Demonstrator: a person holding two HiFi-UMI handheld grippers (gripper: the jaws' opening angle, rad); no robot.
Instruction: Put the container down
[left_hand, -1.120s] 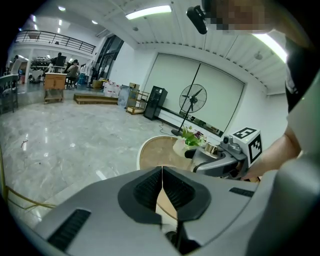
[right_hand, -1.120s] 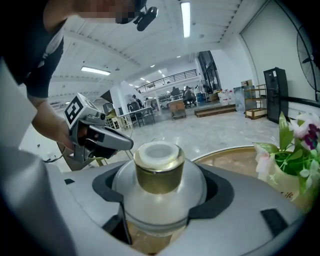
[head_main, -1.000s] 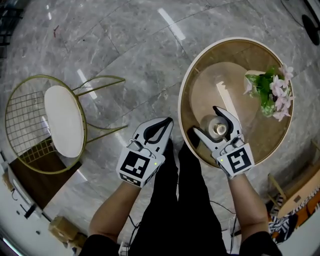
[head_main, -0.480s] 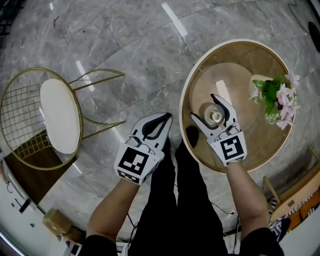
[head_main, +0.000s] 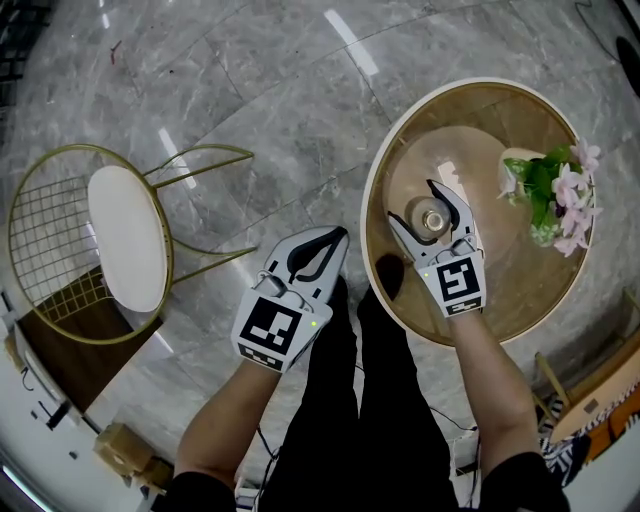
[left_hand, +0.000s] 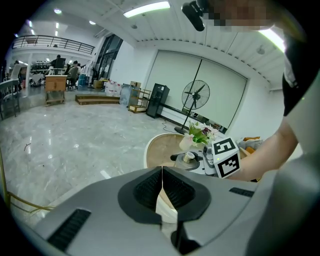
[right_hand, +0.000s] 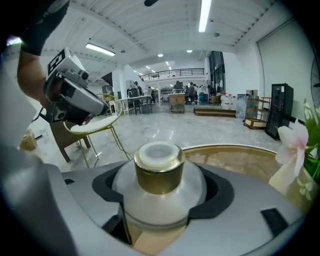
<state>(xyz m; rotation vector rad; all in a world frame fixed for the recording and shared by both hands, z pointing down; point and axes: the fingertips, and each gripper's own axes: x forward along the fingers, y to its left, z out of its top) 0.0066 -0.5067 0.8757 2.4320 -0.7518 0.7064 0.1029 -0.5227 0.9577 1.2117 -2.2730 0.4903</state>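
Frosted white container (right_hand: 159, 192): a round body with a gold collar and a pale cap. We see it upright between the right gripper's jaws, over the middle of the counter and to the left of the flowers.
Right gripper (head_main: 425, 208): its jaws clamp the container's body from both sides, and the person's arm reaches out over the counter.
Contact with the counter: we cannot tell whether the container's base touches the top.
Left gripper (head_main: 336, 238): its jaws are pressed together with nothing between them. It hangs over the floor, just beside the counter's near-left rim and apart from the right gripper.
Counter (head_main: 371, 200): round, with a white rim and an amber see-through top.
Flowers (head_main: 562, 195): pink blooms with green leaves in a white vase (head_main: 513, 160). They stand at the counter's right side, apart from the container.
Chair (head_main: 125, 240): a gold wire frame with a round white seat. It stands on the floor, well to the left of both grippers.
Floor (head_main: 250, 90): glossy grey veined marble.
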